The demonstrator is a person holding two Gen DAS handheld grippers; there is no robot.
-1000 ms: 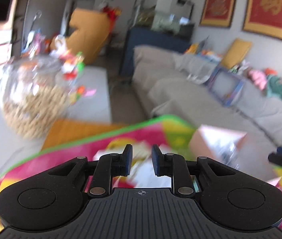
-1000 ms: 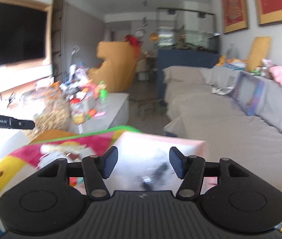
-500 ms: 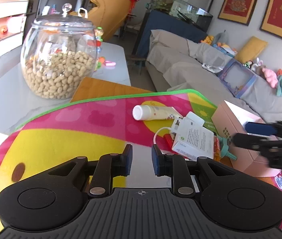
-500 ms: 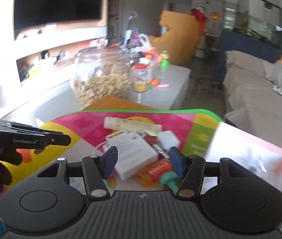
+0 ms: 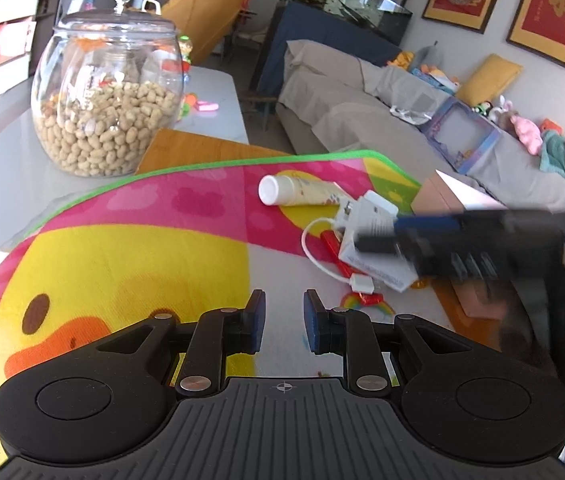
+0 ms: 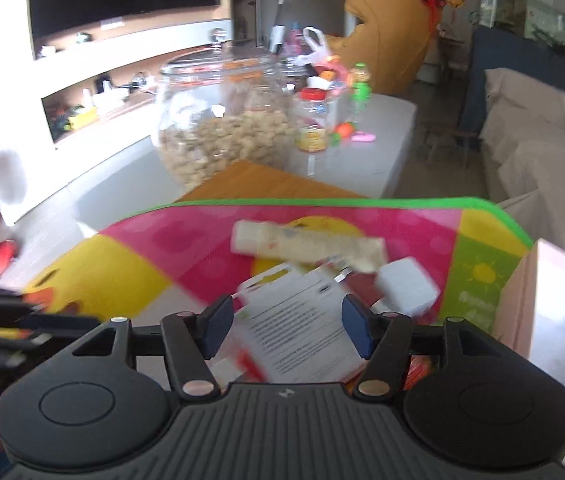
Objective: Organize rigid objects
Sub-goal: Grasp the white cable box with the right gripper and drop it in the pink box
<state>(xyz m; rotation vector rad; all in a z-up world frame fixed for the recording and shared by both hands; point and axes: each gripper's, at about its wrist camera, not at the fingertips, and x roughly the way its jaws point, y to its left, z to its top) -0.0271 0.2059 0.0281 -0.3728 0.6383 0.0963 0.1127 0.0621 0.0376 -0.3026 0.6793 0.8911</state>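
Observation:
A colourful play mat (image 5: 142, 248) carries a small heap of objects: a white cream tube (image 5: 302, 194), a white printed box (image 5: 374, 248), a white charger with cable (image 5: 376, 204) and a red item (image 5: 336, 254). A pink cardboard box (image 5: 442, 196) stands right of them. My left gripper (image 5: 284, 320) is slightly open and empty over bare mat. My right gripper (image 6: 288, 326) is open, its fingers on either side of the white printed box (image 6: 302, 336), not touching it. The tube (image 6: 306, 242) and charger (image 6: 404, 286) lie just beyond.
A big glass jar of peanuts (image 5: 108, 100) stands on the grey table behind the mat, with small bottles and toys (image 6: 334, 116) further back. A grey sofa (image 5: 382, 108) runs along the right. The pink box (image 6: 554, 308) borders the mat's right side.
Both grippers tilted down from the room to the mat. The right gripper moved forward and down over the white printed box, which now lies between its fingers.

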